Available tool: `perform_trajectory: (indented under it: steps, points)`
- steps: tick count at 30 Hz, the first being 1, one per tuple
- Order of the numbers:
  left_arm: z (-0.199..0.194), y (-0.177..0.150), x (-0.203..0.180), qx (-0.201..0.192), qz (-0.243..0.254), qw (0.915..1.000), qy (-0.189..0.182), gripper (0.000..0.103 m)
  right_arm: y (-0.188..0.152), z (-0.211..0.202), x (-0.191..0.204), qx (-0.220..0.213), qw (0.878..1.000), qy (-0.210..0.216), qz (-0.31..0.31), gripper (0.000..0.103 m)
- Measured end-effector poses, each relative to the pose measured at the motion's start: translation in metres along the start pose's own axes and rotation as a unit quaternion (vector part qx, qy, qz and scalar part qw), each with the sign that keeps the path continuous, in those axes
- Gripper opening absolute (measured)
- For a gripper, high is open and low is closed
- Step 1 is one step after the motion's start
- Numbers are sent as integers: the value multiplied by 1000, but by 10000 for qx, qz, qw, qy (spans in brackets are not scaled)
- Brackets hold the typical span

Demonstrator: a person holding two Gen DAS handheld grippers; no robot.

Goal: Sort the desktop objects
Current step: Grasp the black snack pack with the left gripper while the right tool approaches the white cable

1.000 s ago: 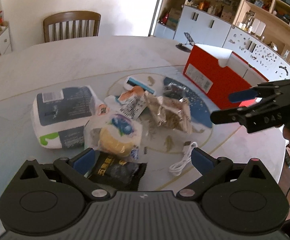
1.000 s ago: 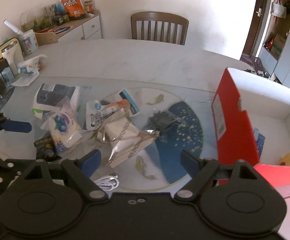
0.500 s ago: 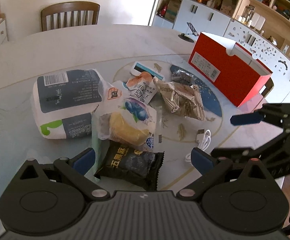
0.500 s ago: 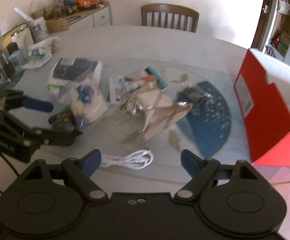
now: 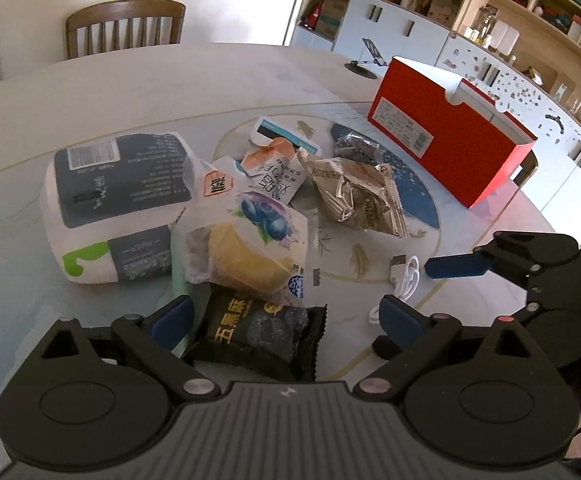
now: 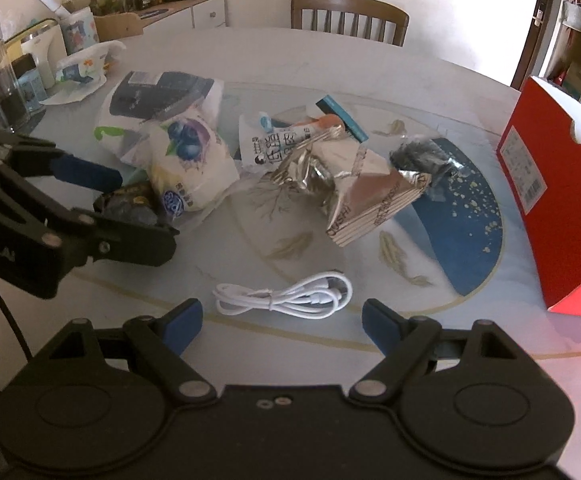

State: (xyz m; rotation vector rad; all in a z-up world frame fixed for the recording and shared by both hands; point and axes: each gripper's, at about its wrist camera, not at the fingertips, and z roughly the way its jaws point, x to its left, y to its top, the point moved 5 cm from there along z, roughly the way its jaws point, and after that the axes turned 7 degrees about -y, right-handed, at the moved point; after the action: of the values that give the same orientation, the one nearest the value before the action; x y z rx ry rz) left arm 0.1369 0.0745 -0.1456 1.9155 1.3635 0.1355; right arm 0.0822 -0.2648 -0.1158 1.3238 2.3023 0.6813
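Left gripper (image 5: 286, 314): jaws wide and just begun closing, blue pads either side of the black snack packet (image 5: 256, 330), not yet pressing it. Right gripper (image 6: 282, 320): jaws wide, empty, poised over the coiled white cable (image 6: 284, 294) lying just ahead on the table (image 6: 250, 52). For a clean lift, each pad pair should likely straddle its item squarely, the left clearing the blueberry bread bag (image 5: 250, 240) that overlaps the packet's far edge. Beyond, the foil pouch (image 6: 354, 196) and tissue pack (image 5: 118, 200) lie heaped; the open red box (image 5: 446, 136), probably the destination, stands well apart at the right.
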Motion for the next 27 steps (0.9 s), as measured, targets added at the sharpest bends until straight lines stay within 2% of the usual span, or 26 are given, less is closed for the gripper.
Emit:
perform_trajectory:
  steps: [8, 14, 20, 22, 27]
  points:
    - [8, -5, 3, 167, -30, 9998, -51, 91, 4, 6, 1, -79, 9999, -34, 112, 87]
    - [8, -5, 4, 135, -22, 9999, -43, 87, 5, 8, -2, -119, 9999, -10, 116, 85]
    - [8, -4, 5, 107, -21, 9999, 25, 76, 7, 8, -1, -186, 9998, 53, 75, 78]
    - [7, -3, 6, 82, -40, 9999, 85, 68, 7, 8, -1, -177, 9998, 50, 80, 78]
    - [6, -2, 7, 72, -96, 9998, 148, 61, 6, 5, -4, -182, 9998, -7, 68, 77]
